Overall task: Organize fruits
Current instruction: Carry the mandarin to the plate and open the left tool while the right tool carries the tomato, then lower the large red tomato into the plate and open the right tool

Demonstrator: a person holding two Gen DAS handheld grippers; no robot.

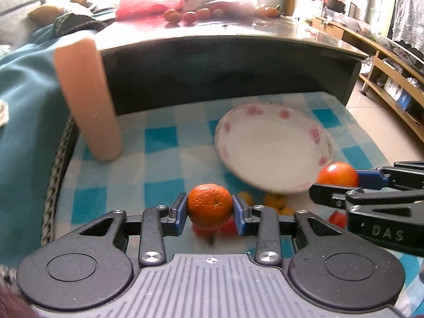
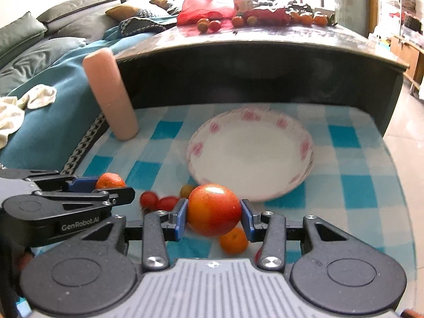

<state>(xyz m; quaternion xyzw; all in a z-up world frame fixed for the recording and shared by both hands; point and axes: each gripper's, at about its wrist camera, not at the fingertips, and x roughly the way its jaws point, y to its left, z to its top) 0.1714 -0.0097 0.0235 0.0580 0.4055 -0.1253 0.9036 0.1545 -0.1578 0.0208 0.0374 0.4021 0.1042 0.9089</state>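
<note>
Dimpled round mandarin (image 1: 210, 206), smooth glossy tomato (image 2: 214, 213)

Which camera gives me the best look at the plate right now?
The right wrist view: the plate sits near centre with almost its whole rim visible, and it holds nothing. In the left wrist view the plate is blurrier, off to the right, and its near edge is partly hidden by the tomato.

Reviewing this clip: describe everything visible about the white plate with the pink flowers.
The plate is round, shallow and glossy white, apparently ceramic, with blurred pink floral marks spaced around its rim. Nothing lies in it. It rests flat on the blue-and-white checked cloth, in front of the dark table front and right of the upright pink cylinder. Small loose fruits lie near its front edge; whether any touch it is unclear.
</note>
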